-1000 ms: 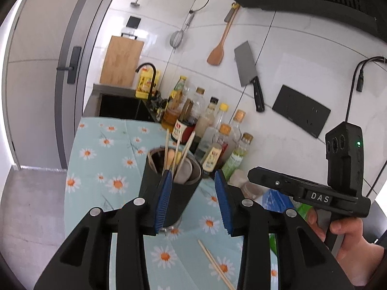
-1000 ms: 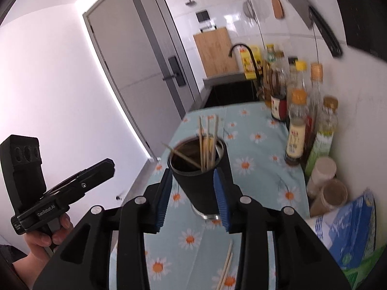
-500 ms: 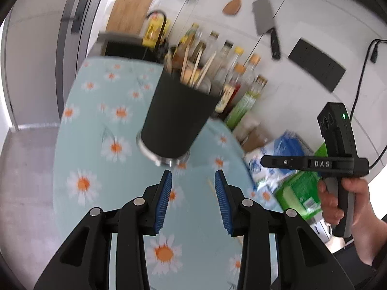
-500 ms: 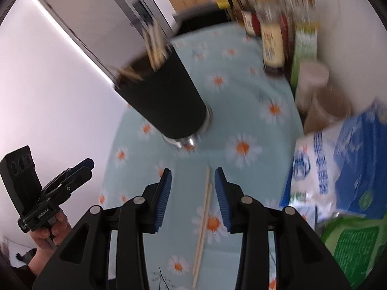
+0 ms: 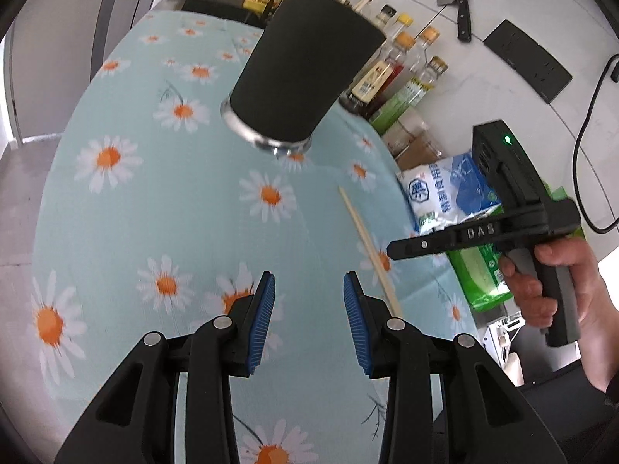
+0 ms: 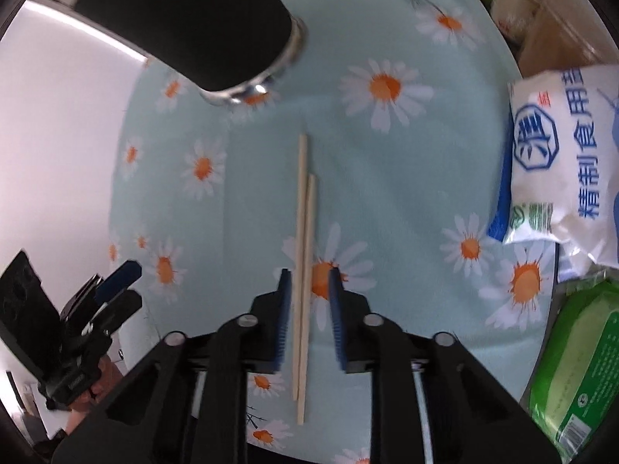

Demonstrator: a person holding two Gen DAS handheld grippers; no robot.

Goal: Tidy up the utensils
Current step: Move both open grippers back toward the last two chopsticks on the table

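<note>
Chopsticks [image 6: 303, 239]: a loose pair is seen lying side by side on the daisy-print tabletop [image 6: 406, 178], lengthwise between the blue pads, well short of the black utensil holder [image 6: 201, 19].
Right gripper [image 6: 307, 294]: fingers are parted, one pad on each side of the pair, nothing pinched yet; whether the pads are touching the cloth cannot be told.
Left gripper [image 5: 309, 309]: fingers are spread wide over bare cloth, nothing held, kept clear of the work.
Step in hand: a grasp on the pair is judged to be the move now.
Grasp advice: the fingers are best lowered until the pads flank both sticks, then closed slowly so the two are pressed together rather than rolled apart.
Grip point: a hold nearer the middle would be preferred; the sticks are staggered, so a tail-end pinch could let one droop.
Risk: the thin sticks could be skidded along the cloth or only one caught.
Holder: seen upright near the bottles [image 5: 398, 77], other sticks already in it; tips should be aimed into the mouth.
</note>
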